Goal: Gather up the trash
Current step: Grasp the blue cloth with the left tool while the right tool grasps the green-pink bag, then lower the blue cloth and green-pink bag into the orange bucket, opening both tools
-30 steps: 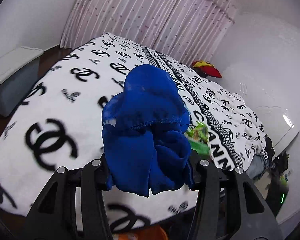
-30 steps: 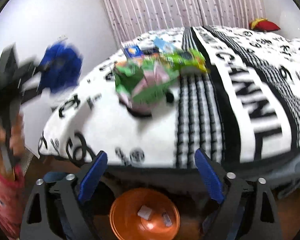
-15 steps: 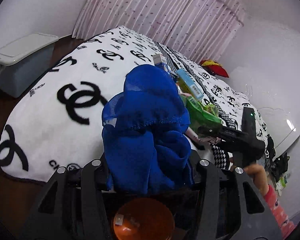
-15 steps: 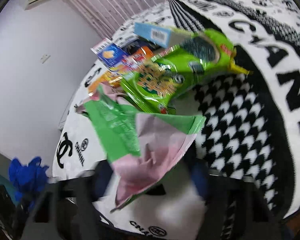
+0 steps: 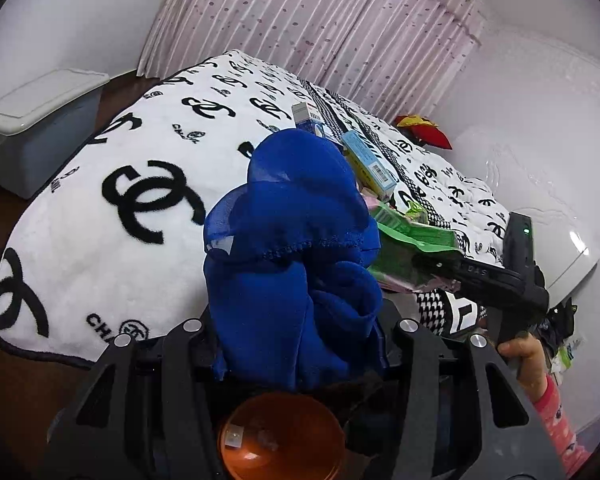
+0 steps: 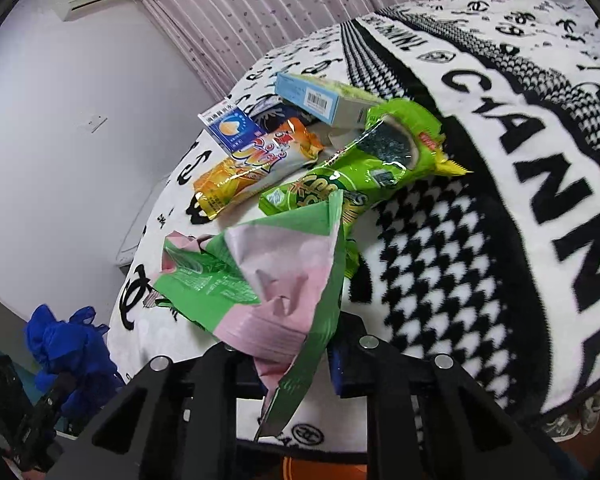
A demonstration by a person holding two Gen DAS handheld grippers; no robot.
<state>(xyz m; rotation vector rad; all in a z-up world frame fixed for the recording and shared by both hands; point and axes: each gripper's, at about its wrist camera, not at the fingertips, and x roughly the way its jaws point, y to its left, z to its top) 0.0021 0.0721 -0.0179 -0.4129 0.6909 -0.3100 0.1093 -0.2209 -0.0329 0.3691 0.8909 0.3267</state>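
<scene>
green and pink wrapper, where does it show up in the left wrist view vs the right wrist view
Left wrist view: the green and pink wrapper sits right of centre, behind the blue cloth, at the tip of the right claw.
Right wrist view: low centre, between the claw's fingers.
Shared landmark: the light blue barcode box on the blanket.

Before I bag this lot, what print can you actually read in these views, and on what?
"CHANN", cut off by the frame edge: blanket.
"CH", the rest hidden: blanket's near corner.
Barcode digits on the light blue box: too small.
Print on the orange wrapper, green snack bag, small blue box: unreadable.
</scene>
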